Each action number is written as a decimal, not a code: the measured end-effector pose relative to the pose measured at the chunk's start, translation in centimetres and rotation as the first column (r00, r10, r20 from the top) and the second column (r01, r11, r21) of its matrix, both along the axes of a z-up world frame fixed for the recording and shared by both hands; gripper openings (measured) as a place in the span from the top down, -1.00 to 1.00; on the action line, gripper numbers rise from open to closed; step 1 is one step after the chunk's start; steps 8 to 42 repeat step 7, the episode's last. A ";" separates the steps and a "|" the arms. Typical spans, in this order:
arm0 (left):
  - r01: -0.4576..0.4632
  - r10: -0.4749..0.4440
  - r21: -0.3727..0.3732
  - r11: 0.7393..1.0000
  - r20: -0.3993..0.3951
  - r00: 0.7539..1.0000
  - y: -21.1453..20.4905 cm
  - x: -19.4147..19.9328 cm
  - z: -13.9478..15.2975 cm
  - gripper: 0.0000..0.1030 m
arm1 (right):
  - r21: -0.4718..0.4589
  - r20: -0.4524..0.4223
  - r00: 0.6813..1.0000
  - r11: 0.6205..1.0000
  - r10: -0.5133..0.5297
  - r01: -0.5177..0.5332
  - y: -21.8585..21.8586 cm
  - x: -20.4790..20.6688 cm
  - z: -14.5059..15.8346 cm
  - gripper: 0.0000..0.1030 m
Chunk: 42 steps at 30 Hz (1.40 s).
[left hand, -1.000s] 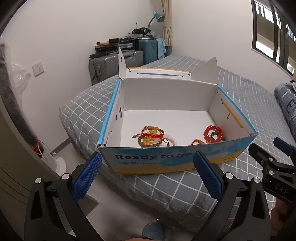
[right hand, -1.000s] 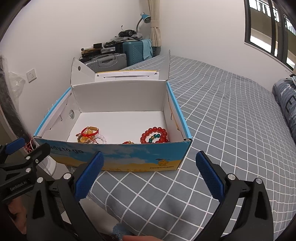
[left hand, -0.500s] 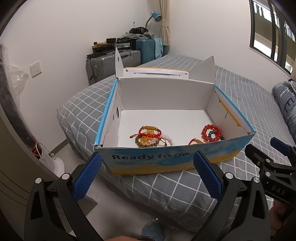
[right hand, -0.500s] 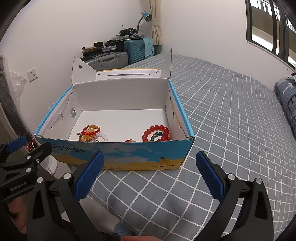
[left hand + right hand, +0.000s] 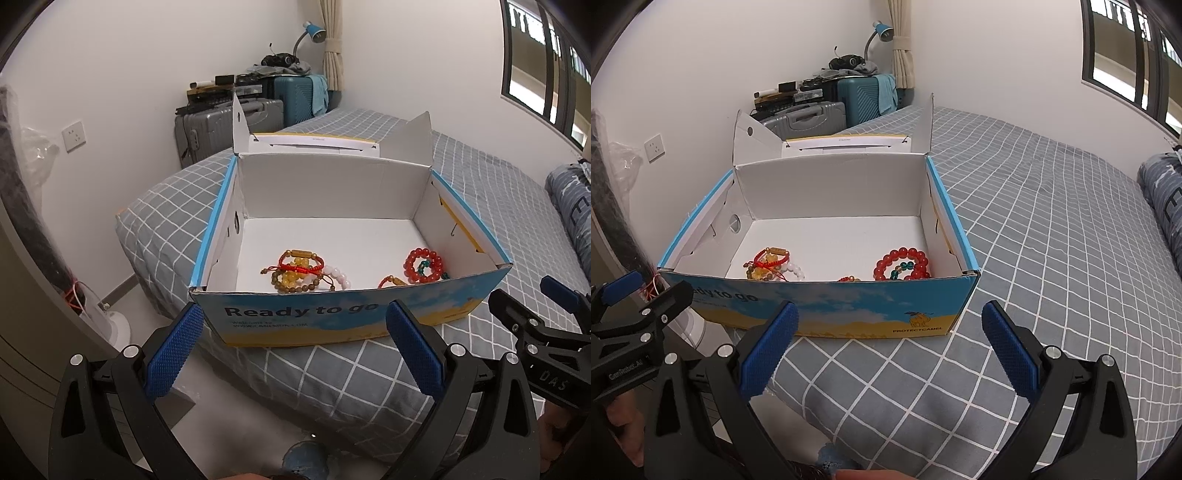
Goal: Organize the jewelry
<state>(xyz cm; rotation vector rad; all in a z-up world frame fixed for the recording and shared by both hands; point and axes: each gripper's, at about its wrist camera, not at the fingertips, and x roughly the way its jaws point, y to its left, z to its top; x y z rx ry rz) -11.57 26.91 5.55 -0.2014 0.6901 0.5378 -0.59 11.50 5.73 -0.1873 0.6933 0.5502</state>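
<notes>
1. The jewelry lies inside an open cardboard box (image 5: 343, 321) on the bed, straight ahead of both grippers, on the box floor close behind its near wall.
2. A red bead bracelet (image 5: 423, 265) with a smaller teal bead strand (image 5: 901, 267) inside it rests toward the box's right side; a tangled heap of bracelets (image 5: 303, 271) (red cord, yellow, brown and pale pink beads) lies toward the left; a small red-and-gold piece (image 5: 391, 282) sits between them, partly hidden by the near wall.
3. The left gripper (image 5: 293, 354) is spread wide and holds nothing; it is short of the box's near wall, its blue pads (image 5: 173, 354) below the "Ready to go" lettering.
4. The right gripper (image 5: 888, 347) is also wide apart and empty, just before the box's front right corner.
5. The near wall stands between both grippers and the jewelry; the lid flaps are folded up at the far side.
6. The box rests on a grey checked bedspread (image 5: 1052, 240), near the bed's corner.
7. Beyond the box stand a grey suitcase (image 5: 221, 125) and a teal suitcase (image 5: 862, 96) with clutter on top, and a blue desk lamp (image 5: 314, 31).
8. A wall socket (image 5: 74, 134) is far left; a window (image 5: 1126, 55) is upper right.
</notes>
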 end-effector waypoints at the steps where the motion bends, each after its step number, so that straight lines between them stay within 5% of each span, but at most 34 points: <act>1: -0.002 0.002 0.002 1.000 0.000 1.000 0.0 0.0 0.0 -0.89 | 0.000 0.000 1.000 1.000 -0.001 0.001 0.0 0.0 0.0 -0.85; 42: -0.002 0.001 0.014 1.000 0.014 1.000 -0.3 -0.2 0.2 -0.89 | 0.000 0.000 1.000 1.000 0.000 0.000 0.0 0.0 0.0 -0.85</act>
